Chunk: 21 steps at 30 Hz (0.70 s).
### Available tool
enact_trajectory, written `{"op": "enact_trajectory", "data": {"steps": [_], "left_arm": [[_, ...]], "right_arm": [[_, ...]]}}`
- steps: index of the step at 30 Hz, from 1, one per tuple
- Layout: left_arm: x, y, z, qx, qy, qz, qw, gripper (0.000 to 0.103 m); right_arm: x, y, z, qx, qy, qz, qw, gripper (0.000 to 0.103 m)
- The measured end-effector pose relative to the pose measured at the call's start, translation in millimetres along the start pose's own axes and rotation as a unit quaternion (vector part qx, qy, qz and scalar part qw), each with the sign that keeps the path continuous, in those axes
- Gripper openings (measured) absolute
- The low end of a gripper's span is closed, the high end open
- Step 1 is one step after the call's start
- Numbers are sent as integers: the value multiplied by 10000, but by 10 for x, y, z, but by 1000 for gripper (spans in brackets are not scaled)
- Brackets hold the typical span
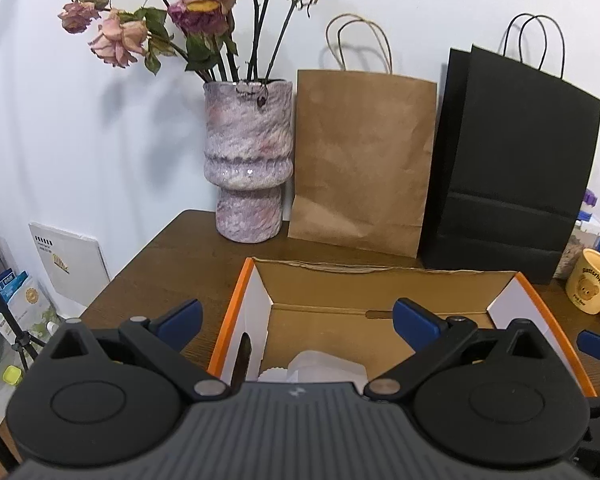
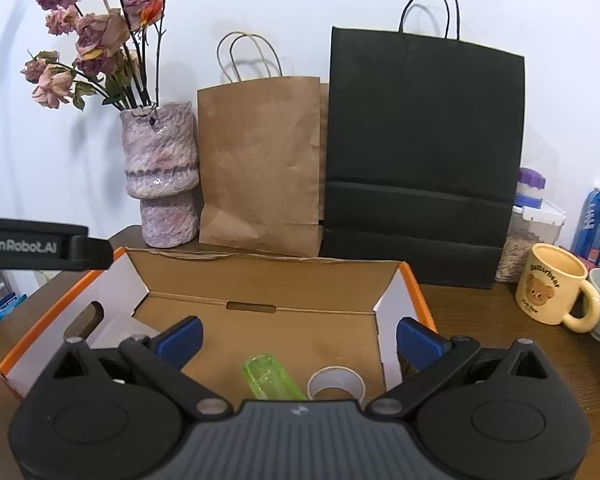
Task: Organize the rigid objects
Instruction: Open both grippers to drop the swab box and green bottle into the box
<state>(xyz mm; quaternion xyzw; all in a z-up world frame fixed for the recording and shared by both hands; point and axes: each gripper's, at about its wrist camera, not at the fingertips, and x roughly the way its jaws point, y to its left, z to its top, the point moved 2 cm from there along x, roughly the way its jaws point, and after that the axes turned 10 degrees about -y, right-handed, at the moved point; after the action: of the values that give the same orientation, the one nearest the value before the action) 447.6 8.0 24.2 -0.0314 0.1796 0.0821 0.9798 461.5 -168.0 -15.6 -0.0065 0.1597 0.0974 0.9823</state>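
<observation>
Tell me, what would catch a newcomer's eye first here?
Probably the wilted roses in a mottled pink vase at the table's back left, beside a brown bag and a black bag. In front, the open cardboard box holds a bright green tube.

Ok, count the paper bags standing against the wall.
2. The brown bag stands right of the vase; the black bag stands right of the brown one, slightly overlapping it. Another could hide behind them.
</observation>
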Motion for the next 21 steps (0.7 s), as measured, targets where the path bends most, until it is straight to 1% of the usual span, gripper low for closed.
{"op": "enact_trajectory", "data": {"steps": [10,21], "left_arm": [[-300,84,-47,-13,-84,-77,9999,103],[-743,206,-97,-104,-235,-180,9995,103]], "right_arm": [[-354,-39,21,-34,-153,-13,9999,103],[-845,-32,-28,-115,-349,59,9993,103]]}}
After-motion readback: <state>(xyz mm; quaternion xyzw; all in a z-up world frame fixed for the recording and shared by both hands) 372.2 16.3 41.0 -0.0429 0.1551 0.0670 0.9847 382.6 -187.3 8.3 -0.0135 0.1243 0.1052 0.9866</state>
